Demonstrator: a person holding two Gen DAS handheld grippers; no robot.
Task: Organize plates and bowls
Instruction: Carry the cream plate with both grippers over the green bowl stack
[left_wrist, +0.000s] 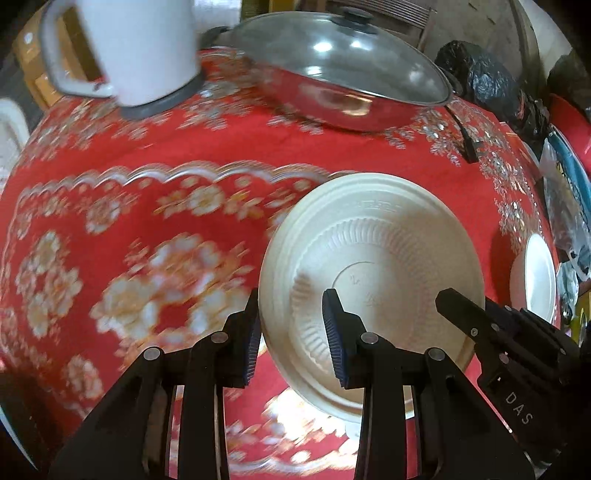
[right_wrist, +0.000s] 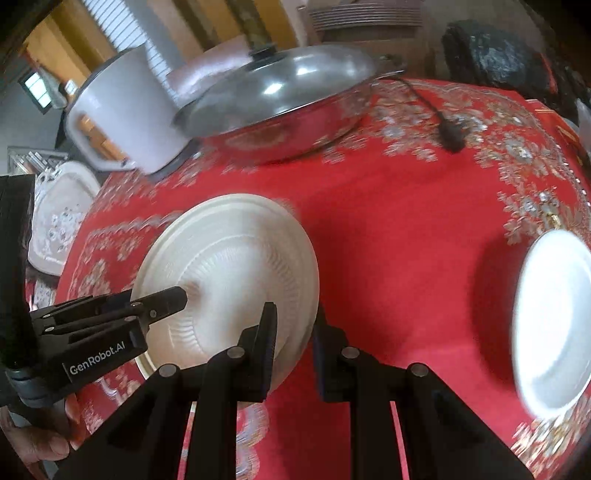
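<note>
Both grippers clamp the same cream ribbed disposable bowl (left_wrist: 373, 266), held tilted above the red floral tablecloth (left_wrist: 147, 206) toward the near edge of the tabletop. The left gripper (left_wrist: 291, 332) has one blue pad outside the bowl's wall and the other inside, its jaws narrowed onto the rim. The right gripper (right_wrist: 293, 347) grips the opposite rim, one finger inside the bowl and the other outside, jaws drawn close together on the thin wall. Motion blur softens the cloth, so whether the bowl's lower edge touches it is hard to tell. A white plate (right_wrist: 554, 325) lies near the right edge of the table, well apart from the bowl. At the far edge stand a lidded steel wok (left_wrist: 343, 74) and, beside it, a white electric kettle (left_wrist: 136, 48); a black cord (right_wrist: 439, 118) trails from the wok across the cloth.
</note>
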